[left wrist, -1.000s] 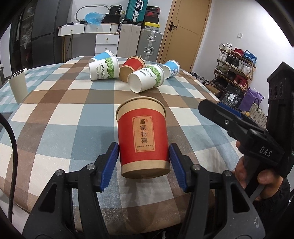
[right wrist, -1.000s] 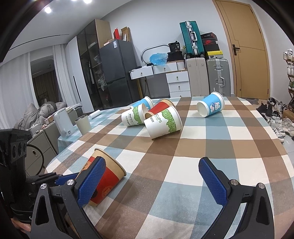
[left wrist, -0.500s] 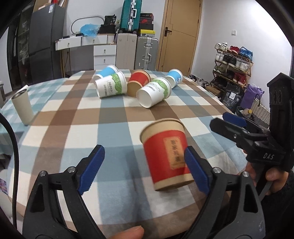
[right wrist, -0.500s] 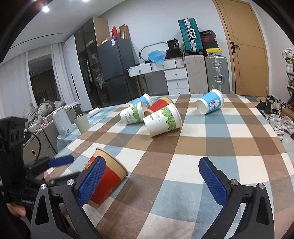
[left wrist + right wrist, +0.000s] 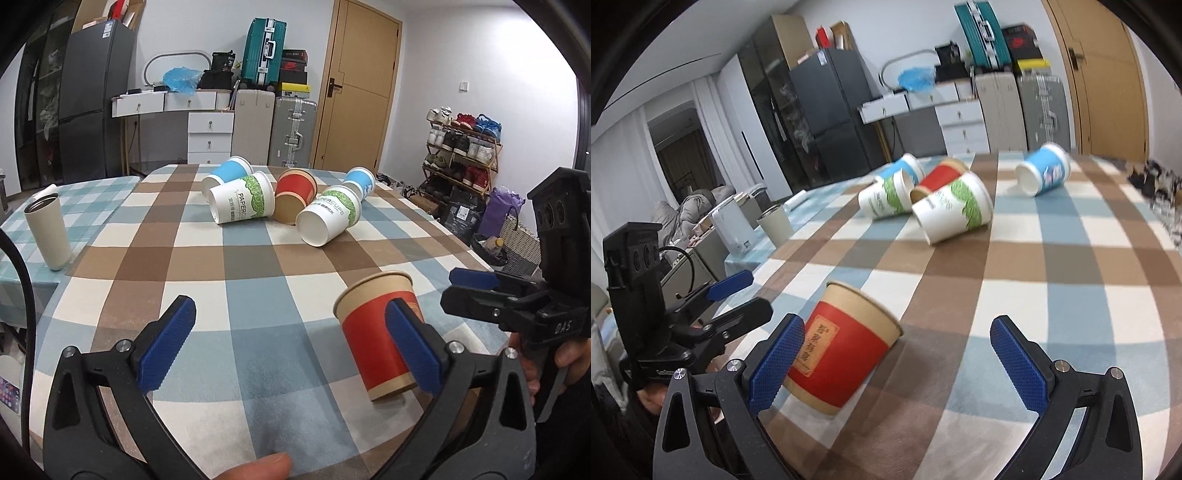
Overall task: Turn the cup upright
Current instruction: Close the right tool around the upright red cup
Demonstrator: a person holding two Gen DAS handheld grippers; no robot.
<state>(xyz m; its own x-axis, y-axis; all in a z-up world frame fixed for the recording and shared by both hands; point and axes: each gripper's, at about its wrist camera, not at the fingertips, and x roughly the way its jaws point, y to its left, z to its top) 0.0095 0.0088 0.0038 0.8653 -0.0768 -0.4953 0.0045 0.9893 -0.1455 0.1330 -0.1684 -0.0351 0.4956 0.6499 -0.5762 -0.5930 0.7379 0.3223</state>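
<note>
Beyond my jaws the checked tablecloth (image 5: 229,258) runs back in brown, blue and cream squares; on it, well away, five paper cups lie on their sides in a loose cluster: a blue cup (image 5: 227,173) at the back left, a white cup with a green band (image 5: 242,203) just in front of it, a red cup (image 5: 295,195) beside that, a second green-banded cup (image 5: 328,218) nearest me, and another blue cup (image 5: 360,182) behind it; to my left a beige tumbler (image 5: 48,230) stands upright on a teal checked cloth; behind are a dark fridge (image 5: 96,99), white drawers (image 5: 210,136), suitcases (image 5: 264,55), a wooden door (image 5: 358,92) and a shoe rack (image 5: 461,147).
</note>
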